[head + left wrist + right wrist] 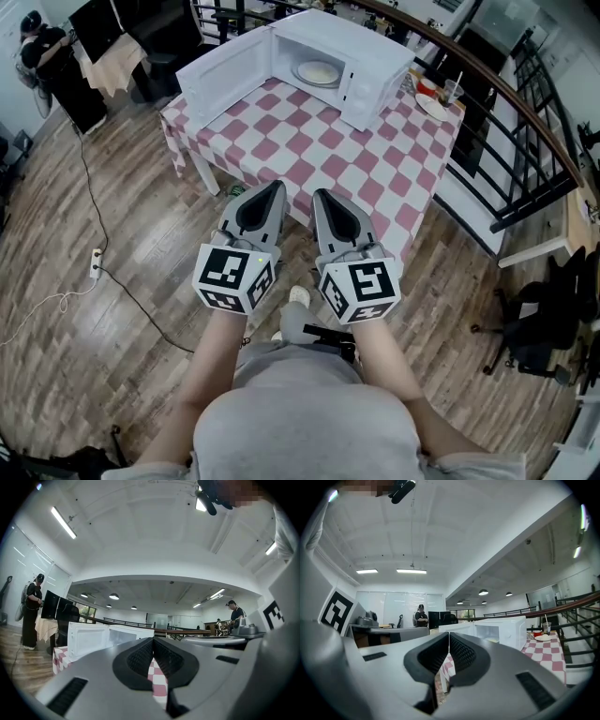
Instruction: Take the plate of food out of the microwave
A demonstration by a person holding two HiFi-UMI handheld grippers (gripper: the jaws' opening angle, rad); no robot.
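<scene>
The person stands just short of the table's near corner, both tools held level. The left gripper and right gripper each have their jaws pressed together on nothing. The plate of food sits inside the microwave at the table's far edge, with the door swung out to the left. I'd say the approach is the job now: come in square to the opening and clear of that door, spread the jaws before reaching the cavity, then take the plate's near rim and keep it flat.
</scene>
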